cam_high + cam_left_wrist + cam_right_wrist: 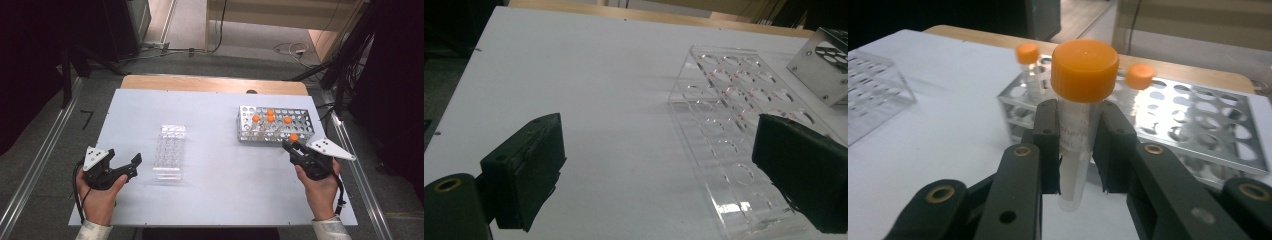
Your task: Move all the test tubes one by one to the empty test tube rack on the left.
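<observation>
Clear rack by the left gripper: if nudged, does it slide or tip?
The clear rack is low, wide and flat on the table, so probably slides rather than tips. Its holes look empty, so likely light. Smooth plastic may slip against the fingers.

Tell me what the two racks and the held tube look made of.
Clear rack: see-through, glossy, likely acrylic; the table shows through it. Metal rack: silvery punched sheet with screws, probably steel or aluminium. Tube in the right claw: clear plastic by its look, with a matte orange cap.
</observation>
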Motion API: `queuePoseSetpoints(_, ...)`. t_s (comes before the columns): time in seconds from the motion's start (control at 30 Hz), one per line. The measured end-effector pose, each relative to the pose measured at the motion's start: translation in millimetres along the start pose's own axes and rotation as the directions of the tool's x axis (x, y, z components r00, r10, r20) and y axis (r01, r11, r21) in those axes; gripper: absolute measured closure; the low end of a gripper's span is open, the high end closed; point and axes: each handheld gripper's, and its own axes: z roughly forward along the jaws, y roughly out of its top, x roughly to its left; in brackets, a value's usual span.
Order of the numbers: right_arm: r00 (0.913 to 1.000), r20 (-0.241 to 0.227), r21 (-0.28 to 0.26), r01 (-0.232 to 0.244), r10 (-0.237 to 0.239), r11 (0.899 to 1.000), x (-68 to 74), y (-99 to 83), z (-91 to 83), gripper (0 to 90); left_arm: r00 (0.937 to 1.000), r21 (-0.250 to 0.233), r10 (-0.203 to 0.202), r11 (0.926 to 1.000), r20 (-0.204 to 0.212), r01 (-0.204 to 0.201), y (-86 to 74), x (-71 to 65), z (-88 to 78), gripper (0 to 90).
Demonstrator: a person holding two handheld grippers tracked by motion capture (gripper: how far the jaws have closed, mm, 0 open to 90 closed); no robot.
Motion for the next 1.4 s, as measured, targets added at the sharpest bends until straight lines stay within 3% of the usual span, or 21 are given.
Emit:
queuePoseSetpoints(0.23,0.9969,-0.066,0.028,0.044,-0.042,0.999,26.1,-3.5,12.2,71.9,0.9994,-0.003,0.023,0.9997,0.026,-0.023,5.2,-7.3,-4.3,9.1)
queuePoseSetpoints(0.43,0.9922,-0.114,0.044,0.056,-0.051,0.997,41.8,-6.3,22.7,72.0,0.9956,-0.004,0.055,0.9985,0.077,-0.055,9.2,-21.9,-5.1,10.6)
queuePoseSetpoints(0.63,0.9816,-0.176,0.048,0.083,-0.074,0.995,64.6,-5.7,32.0,71.9,0.9852,-0.014,0.09,0.9959,0.146,-0.089,11.7,-43.6,-1.7,11.8)
queuePoseSetpoints(0.73,0.9753,-0.204,0.051,0.097,-0.085,0.994,75.6,-6.6,36.8,72.0,0.9747,-0.018,0.112,0.9937,0.193,-0.11,13.6,-60.9,4.8,12.8)
queuePoseSetpoints(0.77,0.9728,-0.215,0.053,0.101,-0.087,0.994,79.5,-7.2,38.7,71.9,0.9747,-0.018,0.112,0.9937,0.193,-0.11,13.6,-60.9,4.8,13.2)
queuePoseSetpoints(0.83,0.9682,-0.232,0.059,0.11,-0.094,0.992,86.7,-7.8,42.4,72.0,0.9662,-0.017,0.131,0.9914,0.222,-0.13,14.8,-70.9,8.5,14.0)
queuePoseSetpoints(0.87,0.9651,-0.244,0.058,0.113,-0.096,0.992,90.0,-7.9,44.3,72.0,0.9565,-0.019,0.149,0.9886,0.25,-0.149,15.9,-81.7,12.0,14.5)
queuePoseSetpoints(0.9,0.9635,-0.251,0.06,0.111,-0.092,0.992,93.5,-8.0,45.7,71.9,0.9515,-0.024,0.157,0.9875,0.265,-0.156,16.4,-87.3,13.7,15.2)
queuePoseSetpoints(0.93,0.961,-0.259,0.062,0.116,-0.096,0.991,96.7,-8.1,47.1,71.9,0.9515,-0.024,0.157,0.9875,0.265,-0.156,16.4,-87.3,13.7,15.8)
queuePoseSetpoints(0.97,0.9589,-0.265,0.061,0.121,-0.101,0.991,100.0,-8.3,48.6,71.9,0.9462,-0.026,0.165,0.9861,0.279,-0.164,17.1,-92.8,15.1,16.3)
queuePoseSetpoints(1.0,0.9565,-0.272,0.061,0.127,-0.106,0.99,102.9,-8.4,50.0,72.0,0.9352,-0.031,0.177,0.9838,0.306,-0.177,18.4,-104.1,18.0,16.8)
queuePoseSetpoints(1.03,0.9545,-0.278,0.062,0.13,-0.108,0.99,105.5,-8.5,51.2,71.9,0.9287,-0.031,0.186,0.9821,0.321,-0.186,18.9,-109.4,19.6,17.4)
queuePoseSetpoints(1.07,0.9531,-0.283,0.065,0.13,-0.106,0.989,108.0,-8.6,52.4,71.9,0.9287,-0.031,0.186,0.9821,0.321,-0.186,18.9,-109.4,19.6,17.5)
queuePoseSetpoints(1.2,0.9454,-0.303,0.062,0.145,-0.119,0.988,116.1,-8.7,57.1,72.0,0.9014,-0.031,0.208,0.9768,0.38,-0.212,21.1,-130.2,26.4,19.7)
queuePoseSetpoints(1.23,0.9437,-0.308,0.064,0.146,-0.12,0.987,118.2,-8.8,58.3,72.0,0.8839,-0.046,0.216,0.9751,0.415,-0.217,23.1,-140.5,29.6,21.1)
queuePoseSetpoints(1.27,0.9417,-0.312,0.061,0.153,-0.126,0.986,119.9,-9.0,59.6,72.0,0.8839,-0.046,0.216,0.9751,0.415,-0.217,23.1,-140.5,29.6,23.7)
queuePoseSetpoints(1.33,0.9383,-0.322,0.062,0.154,-0.126,0.986,123.8,-9.5,61.6,72.0,0.8644,-0.054,0.227,0.9723,0.449,-0.228,25.5,-150.5,32.1,27.6)
queuePoseSetpoints(1.37,0.9365,-0.327,0.064,0.155,-0.126,0.986,125.7,-9.7,62.3,72.0,0.8387,-0.066,0.24,0.969,0.489,-0.238,27.7,-160.1,34.5,30.3)
queuePoseSetpoints(1.4,0.9348,-0.33,0.064,0.16,-0.13,0.985,127.4,-9.7,62.8,71.9,0.8387,-0.066,0.24,0.969,0.489,-0.238,27.7,-160.1,34.5,33.2)
